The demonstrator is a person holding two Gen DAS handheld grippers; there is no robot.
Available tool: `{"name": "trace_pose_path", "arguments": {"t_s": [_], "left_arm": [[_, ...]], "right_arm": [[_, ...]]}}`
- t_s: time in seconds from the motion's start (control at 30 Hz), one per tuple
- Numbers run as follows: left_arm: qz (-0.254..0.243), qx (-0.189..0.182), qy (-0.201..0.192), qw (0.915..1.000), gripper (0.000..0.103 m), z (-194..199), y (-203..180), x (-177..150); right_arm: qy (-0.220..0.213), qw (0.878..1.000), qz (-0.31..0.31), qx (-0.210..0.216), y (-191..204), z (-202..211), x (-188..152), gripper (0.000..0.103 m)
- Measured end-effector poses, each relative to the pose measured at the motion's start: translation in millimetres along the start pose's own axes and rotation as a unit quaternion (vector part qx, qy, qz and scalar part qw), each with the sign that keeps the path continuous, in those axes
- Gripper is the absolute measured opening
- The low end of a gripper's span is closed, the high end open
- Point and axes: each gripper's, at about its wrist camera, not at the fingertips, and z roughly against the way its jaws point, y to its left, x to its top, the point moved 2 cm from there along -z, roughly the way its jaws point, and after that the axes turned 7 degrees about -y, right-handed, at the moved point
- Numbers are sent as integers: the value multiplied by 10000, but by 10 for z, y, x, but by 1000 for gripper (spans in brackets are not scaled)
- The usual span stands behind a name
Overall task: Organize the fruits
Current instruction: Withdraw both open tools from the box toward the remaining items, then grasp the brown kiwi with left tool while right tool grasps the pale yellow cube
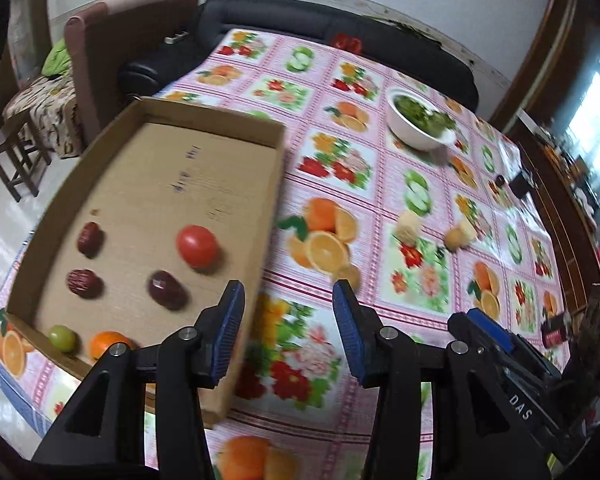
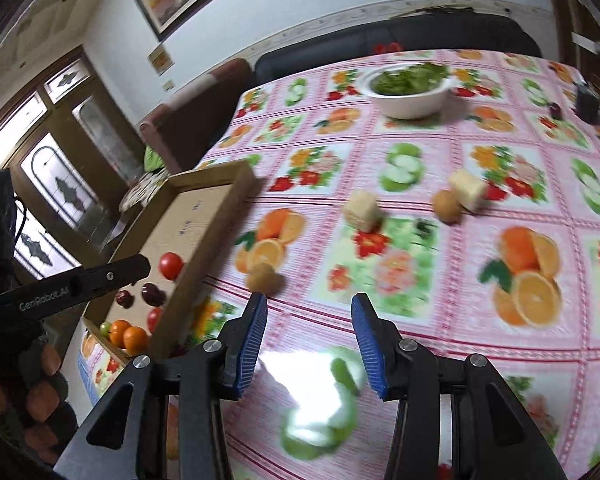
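Observation:
A cardboard tray (image 1: 148,168) lies at the table's left and holds a red tomato (image 1: 197,246), three dark red dates (image 1: 167,290), a small green fruit (image 1: 63,337) and an orange (image 1: 108,344). My left gripper (image 1: 290,320) hangs open over the tablecloth just right of the tray, with nothing between its fingers. My right gripper (image 2: 310,320) is open and empty too. A tan round fruit (image 2: 264,278) lies just beyond its left fingertip. Farther off lie two pale chunks (image 2: 362,208) and another tan fruit (image 2: 446,204). The tray (image 2: 204,216) shows at the left of the right wrist view.
A white bowl of greens (image 2: 408,92) stands at the far side of the table. A dark object (image 2: 586,100) and a small dark fruit (image 2: 556,110) sit at the far right. A dark sofa (image 1: 340,28) runs behind the table, and an armchair (image 1: 112,52) stands to the left.

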Motion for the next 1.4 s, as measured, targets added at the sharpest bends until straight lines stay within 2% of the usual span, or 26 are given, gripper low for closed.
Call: {"name": "trace_pose_path", "arguments": {"t_s": [0.4, 0.9, 1.2, 1.4], "left_arm": [[-379, -138, 198, 9990, 44, -86, -383, -157], [-543, -227, 426, 9974, 44, -342, -480, -222], [-426, -209, 613, 9970, 44, -640, -491, -171], [-380, -105, 767, 9963, 44, -840, -469, -178]], "right_arm": [[-182, 9981, -485, -332, -567, 204, -32, 47], [-214, 9967, -630, -463, -762, 122, 56, 47], [8, 9995, -22, -313, -391, -470, 410, 47], [215, 9973, 477, -517, -191, -990, 591, 47]]}}
